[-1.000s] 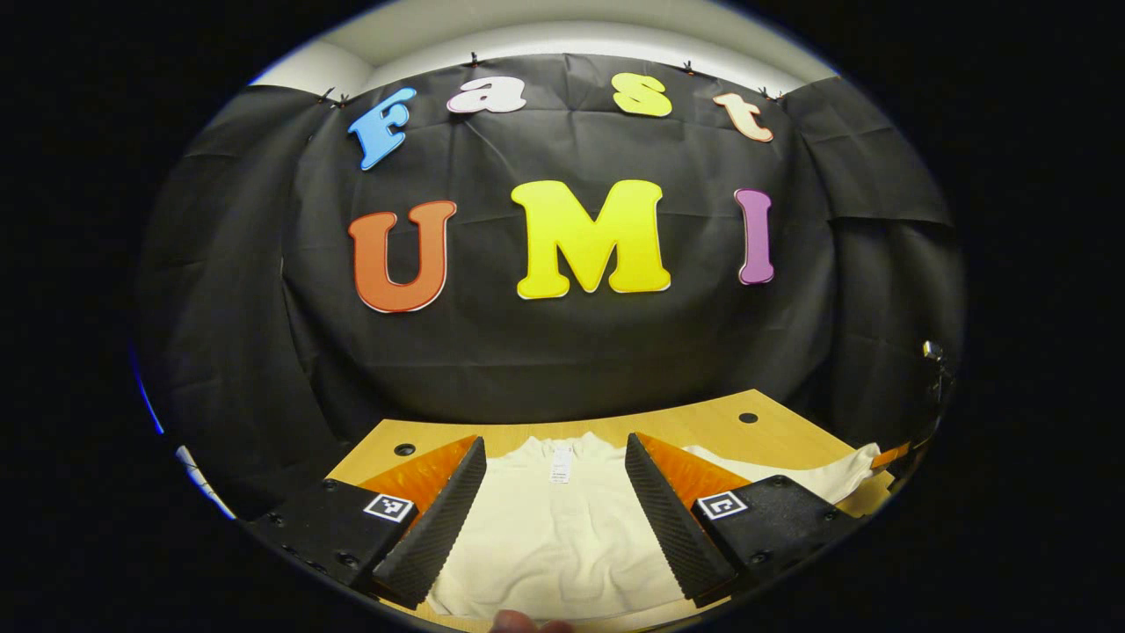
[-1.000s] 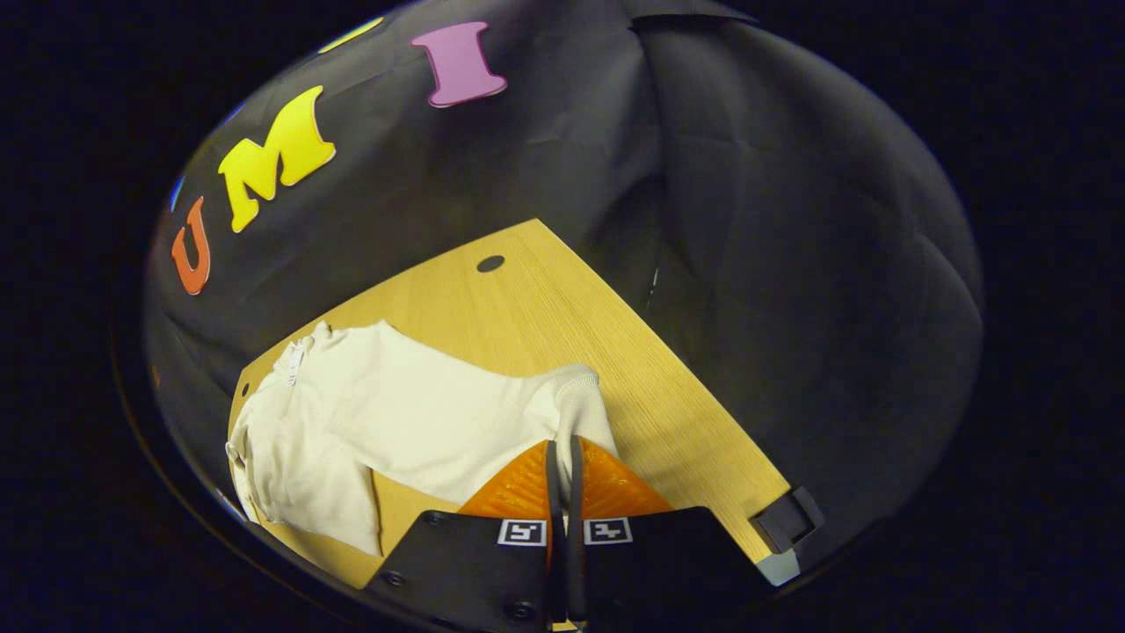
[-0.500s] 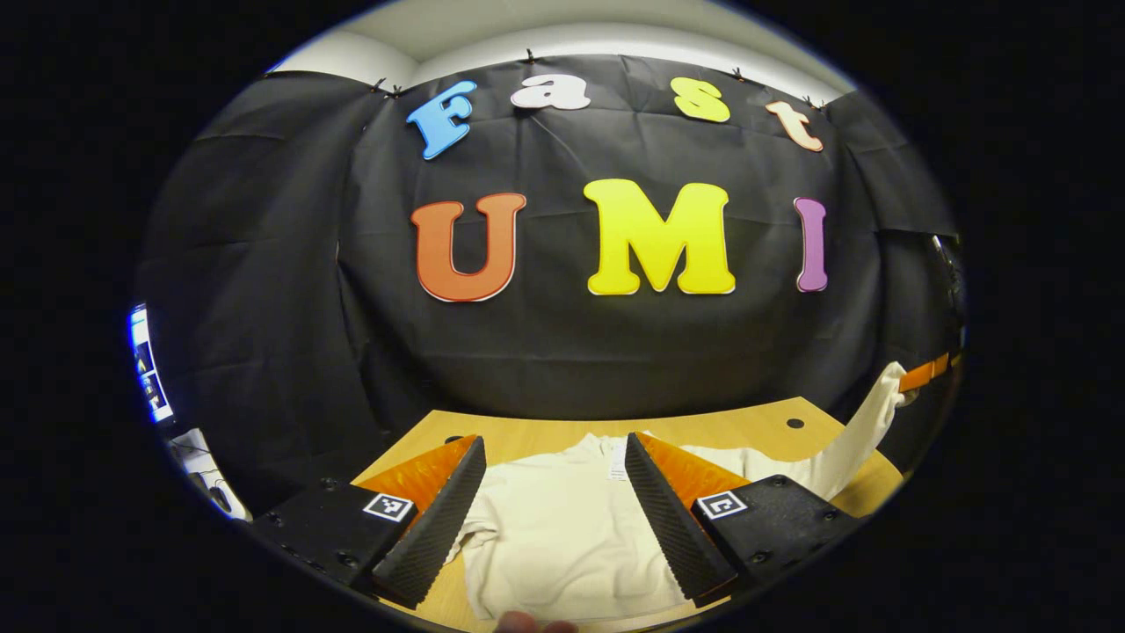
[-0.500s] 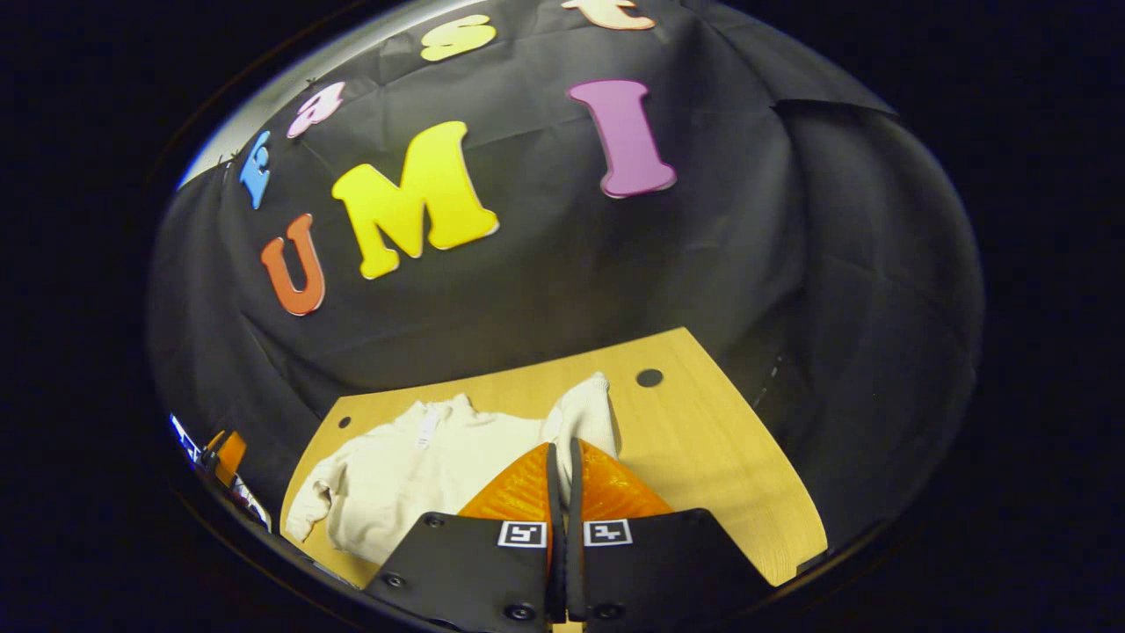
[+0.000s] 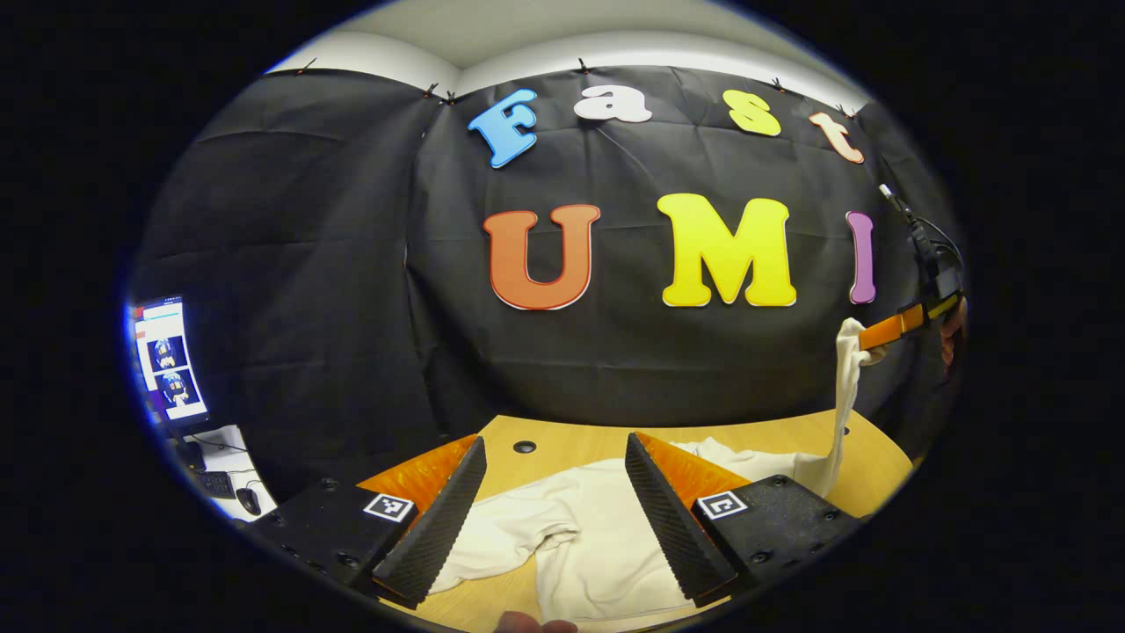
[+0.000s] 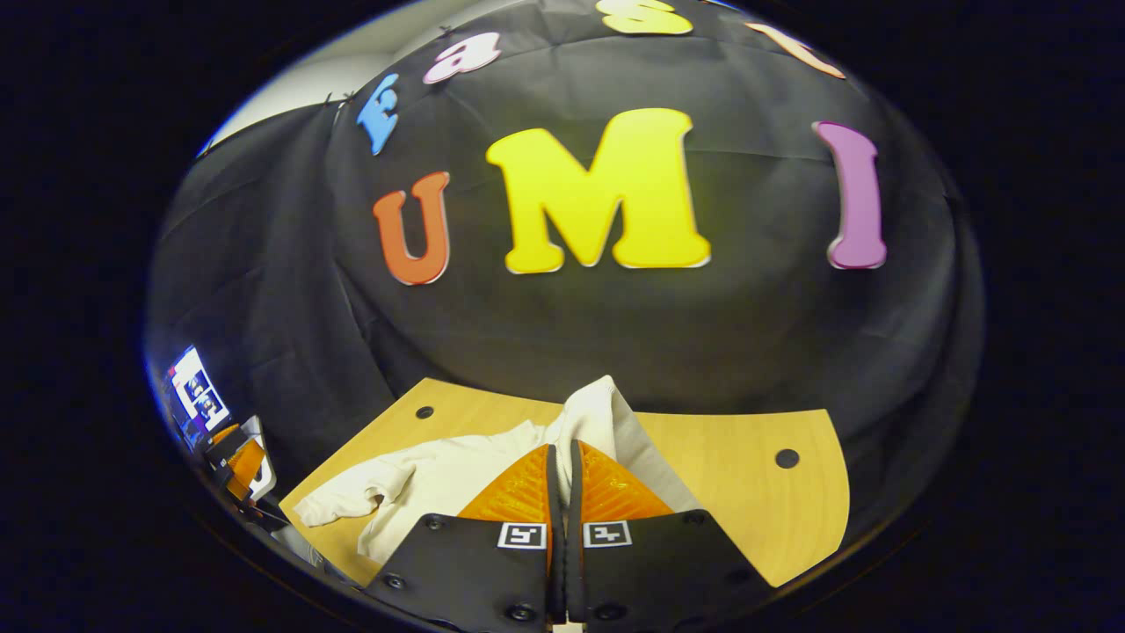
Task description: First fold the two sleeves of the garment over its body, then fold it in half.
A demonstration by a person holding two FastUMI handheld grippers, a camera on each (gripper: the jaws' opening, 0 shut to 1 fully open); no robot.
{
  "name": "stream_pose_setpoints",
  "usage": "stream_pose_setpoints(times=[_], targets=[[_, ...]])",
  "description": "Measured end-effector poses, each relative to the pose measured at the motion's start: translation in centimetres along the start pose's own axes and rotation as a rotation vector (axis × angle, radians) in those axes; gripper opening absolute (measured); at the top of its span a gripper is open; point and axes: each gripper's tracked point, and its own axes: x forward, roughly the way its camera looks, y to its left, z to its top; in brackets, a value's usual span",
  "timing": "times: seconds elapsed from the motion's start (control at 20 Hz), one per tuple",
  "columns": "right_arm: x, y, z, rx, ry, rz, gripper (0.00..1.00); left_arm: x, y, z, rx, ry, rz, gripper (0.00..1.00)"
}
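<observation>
Cream knit garment (image 5: 606, 536), one soft long-sleeved top, is lying rumpled on the single pale wooden table (image 5: 562, 444), its fabric creased and bunched rather than flat. One sleeve (image 5: 845, 387) is hanging stretched up off the table at the right edge of the left gripper view, its ribbed cuff pinched in the right gripper (image 5: 879, 337), which is showing there far off and high above the tabletop, with part of a hand (image 5: 949, 330) behind it. In the right gripper view the right gripper (image 6: 562, 466) is pointing forward and slightly down over the table, its two ridged fingers pressed together on the cuff, whose cloth is bulging out just beyond the tips; the other sleeve (image 6: 352, 497) is trailing limp toward the table's near left edge. The left gripper (image 5: 554, 475) is hovering low over the near side of the table with its jaws spread wide, holding nothing, the garment's body lying between and beyond its two wedge-shaped, finely ribbed fingers. Two round dark holes are showing in the tabletop in the right gripper view, one (image 6: 424, 411) at the far left and one (image 6: 787, 458) at the right. One lit monitor (image 5: 167, 360) is standing off to the left past the table.
</observation>
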Motion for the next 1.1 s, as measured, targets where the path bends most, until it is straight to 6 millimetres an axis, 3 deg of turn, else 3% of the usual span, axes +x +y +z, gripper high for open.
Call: stream_pose_setpoints(times=[0.2, 0.35, 0.5, 0.65, 0.85, 1.0, 1.1], targets=[[8.0, 8.0, -3.5, -0.153, 0.085, 0.109, 0.01, -1.5, 5.7, -0.3, -0.004, -0.004, 0.095, 1.0], [13.5, 13.7, -8.0, -0.253, 0.159, 0.173, 0.01, -2.9, 10.2, -2.0, 0.005, 0.025, 0.183, 1.0], [18.6, 18.2, -12.5, -0.279, 0.235, 0.174, 0.01, -4.0, 13.3, -3.2, -0.014, 0.054, 0.24, 1.0], [23.0, 20.8, -16.1, -0.247, 0.292, 0.14, 0.0, -4.5, 14.8, -4.0, -0.018, 0.076, 0.267, 1.0], [27.9, 21.9, -19.6, -0.248, 0.332, 0.063, 0.01, -4.8, 15.2, -5.4, -0.029, 0.11, 0.266, 1.0], [29.5, 22.7, -22.0, -0.246, 0.378, 0.047, 0.0, -4.6, 15.3, -6.4, -0.024, 0.134, 0.257, 1.0], [29.7, 23.7, -22.5, -0.224, 0.376, 0.068, 0.06, -4.5, 15.6, -7.0, 0.005, 0.146, 0.253, 1.0]])
